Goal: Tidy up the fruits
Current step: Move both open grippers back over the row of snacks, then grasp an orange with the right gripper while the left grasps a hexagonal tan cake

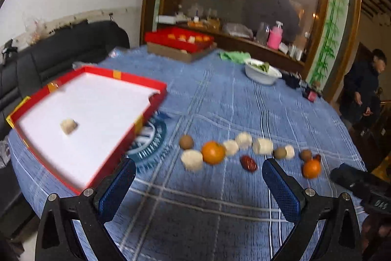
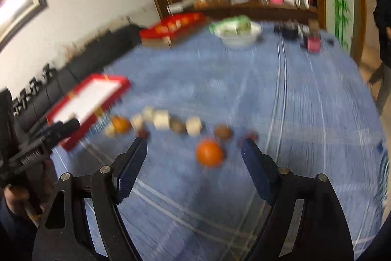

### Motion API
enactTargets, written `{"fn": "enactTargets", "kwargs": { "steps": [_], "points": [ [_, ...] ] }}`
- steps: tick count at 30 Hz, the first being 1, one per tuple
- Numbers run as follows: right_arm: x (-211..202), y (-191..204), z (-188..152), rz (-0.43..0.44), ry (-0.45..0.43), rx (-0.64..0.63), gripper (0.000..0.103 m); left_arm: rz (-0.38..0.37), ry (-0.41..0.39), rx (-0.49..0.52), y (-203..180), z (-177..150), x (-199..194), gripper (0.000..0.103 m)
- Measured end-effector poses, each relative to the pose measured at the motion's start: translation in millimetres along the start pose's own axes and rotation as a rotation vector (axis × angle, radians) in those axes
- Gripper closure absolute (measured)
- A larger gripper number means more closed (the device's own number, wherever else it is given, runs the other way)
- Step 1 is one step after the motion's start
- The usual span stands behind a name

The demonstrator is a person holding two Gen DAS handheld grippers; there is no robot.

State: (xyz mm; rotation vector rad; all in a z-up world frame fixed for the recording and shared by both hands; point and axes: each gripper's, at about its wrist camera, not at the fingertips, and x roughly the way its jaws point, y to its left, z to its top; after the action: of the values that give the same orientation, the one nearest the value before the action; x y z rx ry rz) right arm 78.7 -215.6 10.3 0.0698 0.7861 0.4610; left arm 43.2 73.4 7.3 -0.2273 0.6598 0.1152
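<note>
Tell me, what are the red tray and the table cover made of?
The red tray looks like glossy cardboard: thin folded walls and a flat white paper-like floor. The table cover seems to be woven cloth, matte blue with pale check lines and soft creases.

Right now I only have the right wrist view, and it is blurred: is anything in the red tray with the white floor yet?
Observer: Yes, one pale chunk lies alone on the white floor of the red tray.
Operator: Is the left gripper carrying anything?
Observer: No, the left gripper is open and empty above the blue cloth.
Operator: What is the small dark blob near the tray end of the row?
Observer: A red date, lying on the cloth just right of an orange.
</note>
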Motion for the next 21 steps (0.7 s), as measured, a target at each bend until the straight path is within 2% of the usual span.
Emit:
{"fn": "enactTargets", "kwargs": {
  "steps": [4,11,12,13,14,18,21],
  "points": [
    [12,-10,-10,-0.004,0.040,0.031,0.023,0.026,0.016,0.012,-2,-10,1,0.000],
    [28,3,-5,-0.023,0.076,0.002,0.023,0.044,0.072,-0.017,-2,-15,13,0.000],
    [31,5,-4,-0.031,0.083,-0.010,0.025,0.049,0.074,-0.010,-3,-15,14,0.000],
    [34,7,-4,-0.041,0.092,-0.020,0.034,0.054,0.074,-0.001,-5,-15,15,0.000],
    [37,8,-4,-0.051,0.101,-0.026,0.038,0.060,0.076,0.014,-7,-15,16,0.000],
    [41,11,0,-0.072,0.107,-0.042,0.051,0.076,0.086,0.033,-10,-12,22,0.000],
    [44,12,3,-0.086,0.108,-0.059,0.052,0.080,0.090,0.051,-16,-6,29,0.000]
  ]
}}
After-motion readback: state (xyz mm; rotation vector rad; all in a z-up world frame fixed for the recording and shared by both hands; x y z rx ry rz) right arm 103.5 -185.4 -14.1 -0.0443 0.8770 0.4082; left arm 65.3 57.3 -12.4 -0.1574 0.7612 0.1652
